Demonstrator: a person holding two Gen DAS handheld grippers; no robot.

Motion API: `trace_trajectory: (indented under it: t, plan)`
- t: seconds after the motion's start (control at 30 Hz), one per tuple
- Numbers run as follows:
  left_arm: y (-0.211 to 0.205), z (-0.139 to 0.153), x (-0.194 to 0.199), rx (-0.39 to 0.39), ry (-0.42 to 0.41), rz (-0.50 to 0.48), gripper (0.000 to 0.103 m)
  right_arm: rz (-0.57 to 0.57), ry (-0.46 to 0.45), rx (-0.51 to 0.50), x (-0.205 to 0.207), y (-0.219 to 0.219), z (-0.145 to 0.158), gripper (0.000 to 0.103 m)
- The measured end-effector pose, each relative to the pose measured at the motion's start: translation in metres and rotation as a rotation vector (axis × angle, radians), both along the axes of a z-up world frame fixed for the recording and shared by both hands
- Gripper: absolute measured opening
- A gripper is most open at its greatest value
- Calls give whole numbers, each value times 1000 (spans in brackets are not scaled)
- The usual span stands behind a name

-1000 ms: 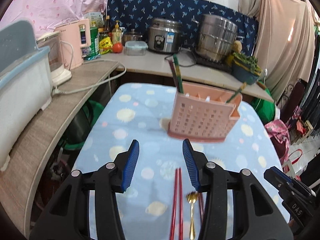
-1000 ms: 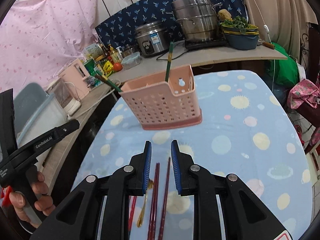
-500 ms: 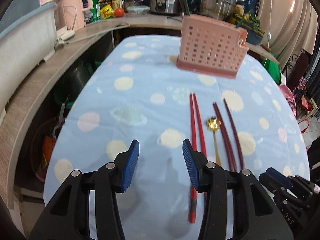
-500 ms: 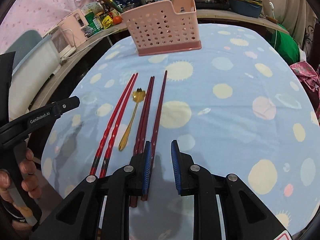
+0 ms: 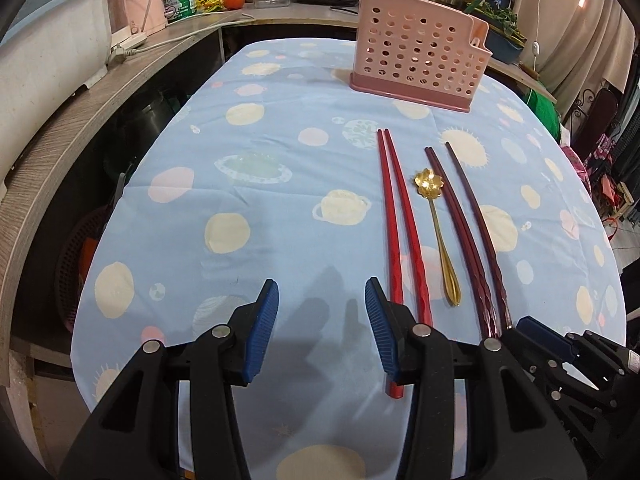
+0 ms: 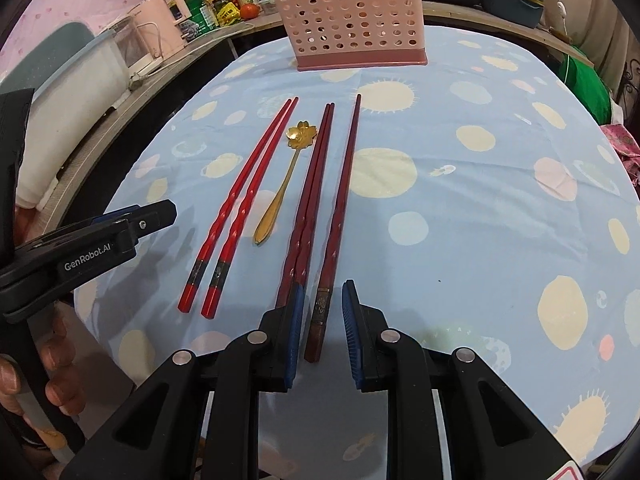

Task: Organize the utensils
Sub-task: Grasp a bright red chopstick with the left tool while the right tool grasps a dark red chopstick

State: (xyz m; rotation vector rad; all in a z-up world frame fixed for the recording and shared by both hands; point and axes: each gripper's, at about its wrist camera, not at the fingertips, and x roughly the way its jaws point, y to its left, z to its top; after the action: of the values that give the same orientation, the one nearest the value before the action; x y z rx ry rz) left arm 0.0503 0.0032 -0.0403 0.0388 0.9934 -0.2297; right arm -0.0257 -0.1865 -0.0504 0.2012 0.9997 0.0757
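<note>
Hovering over blue tablecloth (image 5: 280, 208): left gripper (image 5: 322, 326) jaws moderately apart, empty; right gripper (image 6: 320, 330) jaws narrow, straddling dark chopstick (image 6: 340, 216) end, pads not touching. Red chopsticks (image 6: 244, 204), gold spoon (image 6: 286, 176) at 11 o'clock; pink caddy (image 6: 352, 26) at 12.
</note>
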Motion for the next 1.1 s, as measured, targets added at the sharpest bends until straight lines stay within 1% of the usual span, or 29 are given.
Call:
trace_trajectory:
  t: [0.1, 0.33, 0.47, 0.53, 0.77, 0.97, 1.03, 1.07, 1.1]
  plan:
    - [-1, -3, -3, 0, 9, -8, 43, -3, -2, -20, -1, 0, -1, 20]
    - [-5, -8, -14, 4, 28, -35, 43, -5, -6, -42, -6, -1, -4, 15]
    - [-8, -9, -19, 0, 34, -50, 43, -20, -7, -37, -8, -5, -5, 8]
    - [-9, -9, -20, -3, 33, -59, 43, -23, -8, -28, -8, -6, -5, 7]
    - [-19, -12, -26, -2, 44, -97, 43, -21, -13, -40, -9, -4, -5, 7]
    - [-20, -20, -25, -2, 78, -101, 43, -21, -13, -40, -8, -4, -6, 7]
    - [-20, -20, -25, -3, 76, -100, 42, -20, -14, -41, -9, -4, -5, 7]
    - [-20, -20, -25, -4, 76, -100, 42, -20, -14, -42, -9, -4, -6, 7]
    - [-20, -20, -26, -4, 75, -102, 39, -20, -14, -43, -9, -4, -5, 7]
